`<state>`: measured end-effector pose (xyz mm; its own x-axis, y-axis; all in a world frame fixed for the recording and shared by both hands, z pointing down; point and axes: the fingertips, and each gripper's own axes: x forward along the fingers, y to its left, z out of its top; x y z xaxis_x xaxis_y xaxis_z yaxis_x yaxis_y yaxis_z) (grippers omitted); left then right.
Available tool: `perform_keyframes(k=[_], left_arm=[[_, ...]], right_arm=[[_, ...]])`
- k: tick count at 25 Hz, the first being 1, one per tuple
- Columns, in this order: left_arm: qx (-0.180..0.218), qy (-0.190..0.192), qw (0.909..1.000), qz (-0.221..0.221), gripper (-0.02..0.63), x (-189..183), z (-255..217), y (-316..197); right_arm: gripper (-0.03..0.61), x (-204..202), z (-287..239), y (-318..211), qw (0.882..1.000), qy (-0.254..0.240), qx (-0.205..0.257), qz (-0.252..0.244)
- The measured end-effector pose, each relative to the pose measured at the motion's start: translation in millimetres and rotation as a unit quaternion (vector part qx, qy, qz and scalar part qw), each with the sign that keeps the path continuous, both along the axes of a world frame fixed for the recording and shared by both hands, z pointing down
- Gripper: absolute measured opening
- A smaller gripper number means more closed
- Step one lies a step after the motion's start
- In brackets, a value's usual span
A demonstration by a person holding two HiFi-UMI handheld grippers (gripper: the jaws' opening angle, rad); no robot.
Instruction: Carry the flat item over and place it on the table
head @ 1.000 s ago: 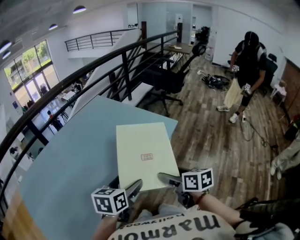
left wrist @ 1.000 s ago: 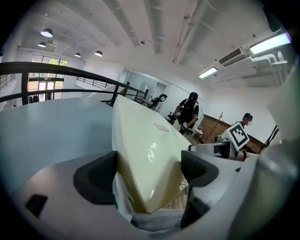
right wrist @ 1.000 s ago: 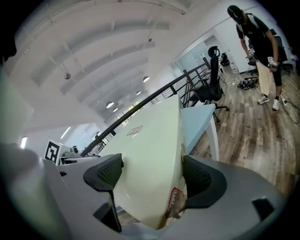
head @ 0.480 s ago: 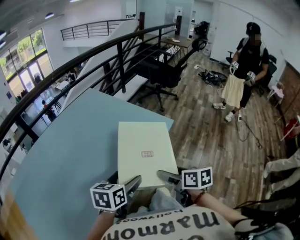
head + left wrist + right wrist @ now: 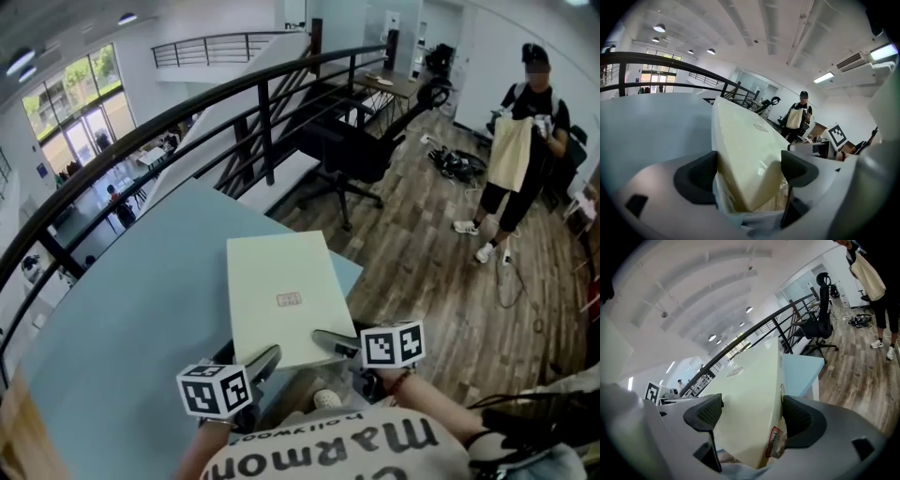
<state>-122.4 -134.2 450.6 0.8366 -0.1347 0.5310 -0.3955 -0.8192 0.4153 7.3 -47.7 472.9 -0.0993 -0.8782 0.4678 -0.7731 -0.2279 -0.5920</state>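
Left gripper [image 5: 263, 363] and right gripper [image 5: 335, 343] clamped jaws on near edge of flat box [image 5: 279, 292], partly over table [image 5: 122, 328] — early release risked box tipping off table's edge.

The flat box [image 5: 281, 298] looks like smooth coated card, pale cream with a soft sheen that catches the light up close. The bench [image 5: 141, 319] top is plain matt light blue, smooth, no grain. The pads [image 5: 696, 176] on the left hand-held gripper [image 5: 746, 173] are matt black and rubbery looking. The ones on the right hand-held gripper [image 5: 752, 416] show a fine ribbed texture. Both gripper shells are smooth grey plastic, a bit satin. The floor [image 5: 422, 272] is wood plank with a low shine, and the railing [image 5: 266, 136] looks like dark painted metal.
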Motion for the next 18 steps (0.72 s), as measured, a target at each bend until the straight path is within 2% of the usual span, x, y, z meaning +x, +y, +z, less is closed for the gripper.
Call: perform_keyframes(k=[10,18], left_arm=[[-0.02,0.003,0.9964,-0.083,0.428,42.9,18.1,-19.6],[-0.061,0.029,0.9852,-0.158,0.428,47.2,29.7,-19.8]], right_arm=[[0.396,57.5,15.4,-44.4,0.996,0.001,-0.015,-0.087],[0.396,77.1,15.9,-82.6,0.986,0.021,-0.007,-0.166]])
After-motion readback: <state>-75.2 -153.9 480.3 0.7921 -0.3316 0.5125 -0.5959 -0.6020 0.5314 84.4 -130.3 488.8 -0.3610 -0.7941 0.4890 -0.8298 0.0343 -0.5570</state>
